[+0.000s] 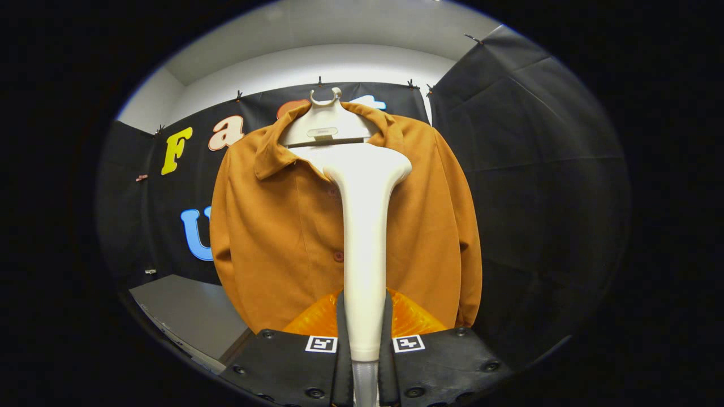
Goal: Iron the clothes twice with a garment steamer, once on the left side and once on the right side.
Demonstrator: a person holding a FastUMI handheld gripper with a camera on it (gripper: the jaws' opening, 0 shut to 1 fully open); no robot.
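A brown-orange buttoned shirt (283, 237) hangs on a white hanger (325, 121) in front of the black booth wall. My gripper (365, 339) is shut on the handle of a white garment steamer (365, 237), which stands upright between the fingers. The steamer's wide head is up near the collar, at the middle of the shirt's chest, slightly to the right of the button line. Whether the head touches the cloth cannot be told. The steamer hides part of the shirt's front placket.
A grey table (186, 311) lies low to the left of the shirt. Black cloth walls stand behind and to the right. White wall and ceiling show above the cloth.
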